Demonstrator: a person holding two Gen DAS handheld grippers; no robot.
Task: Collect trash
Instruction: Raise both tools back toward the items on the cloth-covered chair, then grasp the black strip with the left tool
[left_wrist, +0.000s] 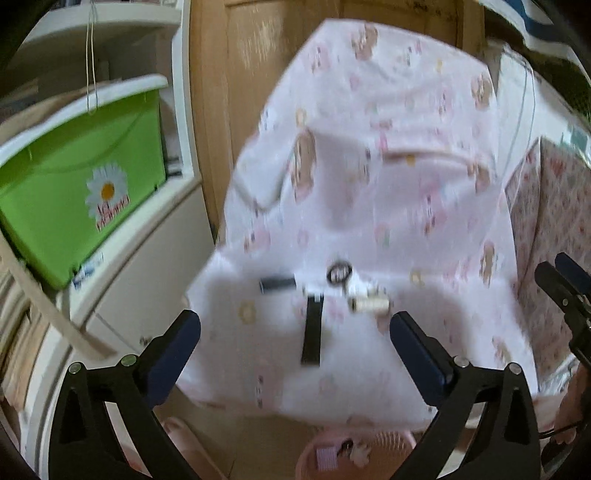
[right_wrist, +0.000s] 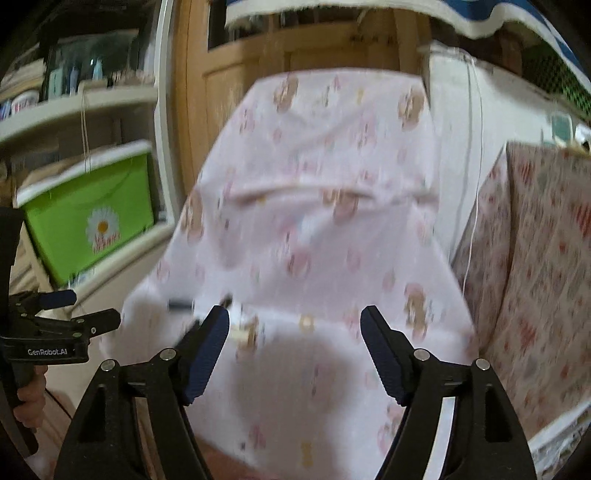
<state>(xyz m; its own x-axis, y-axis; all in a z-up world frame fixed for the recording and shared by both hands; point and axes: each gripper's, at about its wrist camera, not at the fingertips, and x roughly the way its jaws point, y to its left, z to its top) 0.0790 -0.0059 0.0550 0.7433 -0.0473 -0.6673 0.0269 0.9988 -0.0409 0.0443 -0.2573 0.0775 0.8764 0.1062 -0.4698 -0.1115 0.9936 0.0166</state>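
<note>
Small items lie on the seat of a chair draped in a pink bear-print cloth (left_wrist: 369, 155): a dark cylinder (left_wrist: 277, 285), a black strip (left_wrist: 312, 334), a black ring (left_wrist: 339, 273) and a pale cream cylinder (left_wrist: 369, 304). My left gripper (left_wrist: 295, 332) is open and empty, its fingers either side of the strip, short of it. My right gripper (right_wrist: 293, 332) is open and empty over the seat to the right of the items. In the right wrist view the items (right_wrist: 236, 325) are blurred behind my left finger. A pink basket (left_wrist: 354, 454) sits on the floor below the seat.
A green bin with a daisy sticker (left_wrist: 85, 177) stands on a white shelf unit at the left. A wooden door (left_wrist: 236, 74) is behind the chair. A patterned box or mattress edge (right_wrist: 535, 277) stands to the right. The right gripper shows at the left view's right edge (left_wrist: 565, 288).
</note>
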